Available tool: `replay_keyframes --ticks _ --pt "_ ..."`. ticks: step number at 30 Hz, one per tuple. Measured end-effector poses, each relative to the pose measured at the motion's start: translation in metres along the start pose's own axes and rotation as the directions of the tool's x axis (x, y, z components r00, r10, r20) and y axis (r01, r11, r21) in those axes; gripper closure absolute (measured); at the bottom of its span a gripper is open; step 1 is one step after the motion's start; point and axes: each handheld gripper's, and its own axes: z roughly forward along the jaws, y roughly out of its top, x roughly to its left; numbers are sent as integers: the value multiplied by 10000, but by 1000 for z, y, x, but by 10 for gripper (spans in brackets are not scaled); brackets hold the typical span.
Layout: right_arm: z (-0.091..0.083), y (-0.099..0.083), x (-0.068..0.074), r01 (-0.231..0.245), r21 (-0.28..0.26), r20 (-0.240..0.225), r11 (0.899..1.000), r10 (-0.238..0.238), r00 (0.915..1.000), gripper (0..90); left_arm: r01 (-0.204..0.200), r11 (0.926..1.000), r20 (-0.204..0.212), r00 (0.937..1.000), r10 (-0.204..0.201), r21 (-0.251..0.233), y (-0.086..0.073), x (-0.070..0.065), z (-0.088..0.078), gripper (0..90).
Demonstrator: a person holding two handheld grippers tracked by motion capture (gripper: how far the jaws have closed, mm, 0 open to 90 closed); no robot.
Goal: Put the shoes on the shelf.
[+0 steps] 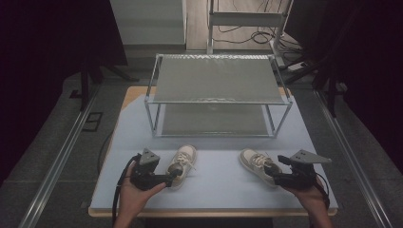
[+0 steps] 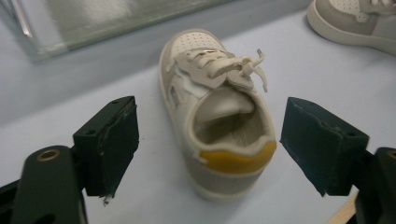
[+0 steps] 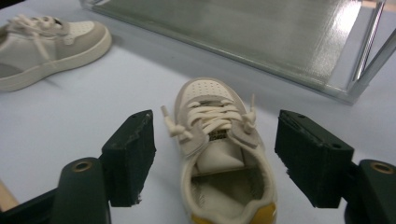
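Shoes first: two small cream-and-grey lace-up sneakers with yellow heel tabs on a pale blue table top point(image 1: 214, 183), both upright on their soles, well apart from each other. Left sneaker point(image 1: 182, 165) sits left of centre near the front edge, toe pointing away toward the rack; right sneaker point(image 1: 257, 164) sits right of centre, toe angled away and to the left.

Left gripper point(image 1: 172, 178), held in the person's left hand point(image 1: 134, 192), is at the heel of the left sneaker. In the left gripper view the jaws stand spread wide, the sneaker's point(image 2: 215, 114) heel end between them, and the black pads point(image 2: 112, 144) clear of its sides, nothing pinched.

Right gripper point(image 1: 272, 174), in the right hand point(image 1: 311, 192), is at the heel of the right sneaker. Right gripper view: jaws spread, sneaker point(image 3: 223, 154) between them with gaps both sides, pads point(image 3: 128, 156) not pressing. Other sneaker point(image 3: 44, 44) shows far upper left there.

Behind both shoes stands a two-tier metal-frame rack with grey shelves point(image 1: 216, 95), on the table's far half, well apart from the sneakers.
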Motion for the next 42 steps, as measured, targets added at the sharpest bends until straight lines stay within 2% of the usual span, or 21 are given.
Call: replay_keyframes --ticks 3,12,13,17,21,24,28,32,36,37,42 --pt "9 -1 -5 -174 157 96 9997 173 9998 261 -15 9993 5 10000 15 374 6 -7 15 167" --pt "20 -10 -11 -343 675 157 9971 333 9993 209 -67 9922 -59 10000 75 1248 11 -15 42 141" --pt "26 -12 -11 -341 910 125 9953 332 9994 195 -79 9906 -171 9998 104 1364 11 -15 46 135" --pt "36 -16 -12 -367 1236 140 9916 352 9993 185 133 9877 -156 9998 -110 1559 11 -13 52 126" --pt "49 -22 -13 -411 1686 144 9848 392 9991 176 247 9816 -380 9991 -179 1893 10 -9 62 132" --pt "53 -24 -13 -448 1769 97 9832 437 9990 177 278 9802 -474 9987 -188 1961 9 -8 65 137" --pt "59 -27 -13 -414 2010 17 9787 420 9991 206 423 9770 -337 9988 -360 2090 9 -7 71 151" --pt "62 -28 -13 -436 2105 -8 9766 448 9990 226 353 9754 -392 9989 -274 2177 9 -6 73 162" --pt "62 -28 -13 -492 2138 -13 9756 506 9987 234 367 9778 -488 9984 -271 2064 8 -7 73 184" --pt "62 -28 -13 -485 2129 -14 9759 499 9988 237 351 9808 -481 9985 -263 1917 6 -6 71 193" --pt "61 -28 -14 -576 2071 -90 9766 608 9981 259 231 9876 -519 9985 -152 1556 4 -2 63 289"
